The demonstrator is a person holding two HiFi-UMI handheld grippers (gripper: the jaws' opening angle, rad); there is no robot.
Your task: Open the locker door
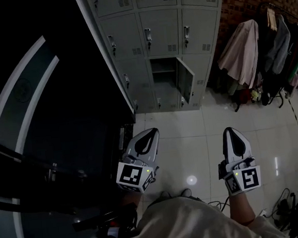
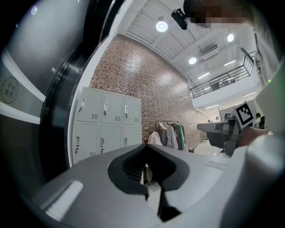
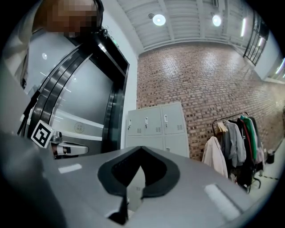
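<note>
clothes rack point(image 1: 267, 53) beside lockers point(image 1: 158, 33)

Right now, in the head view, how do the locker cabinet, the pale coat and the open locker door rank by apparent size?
Largest: locker cabinet.
Then: pale coat.
Smallest: open locker door, seen at an angle, so it looks narrow.

The left gripper point(image 1: 146, 138) and the right gripper point(image 1: 233, 134) were side by side, well apart, both pointing forward. The jaws of each were closed together, with nothing between them.
</note>
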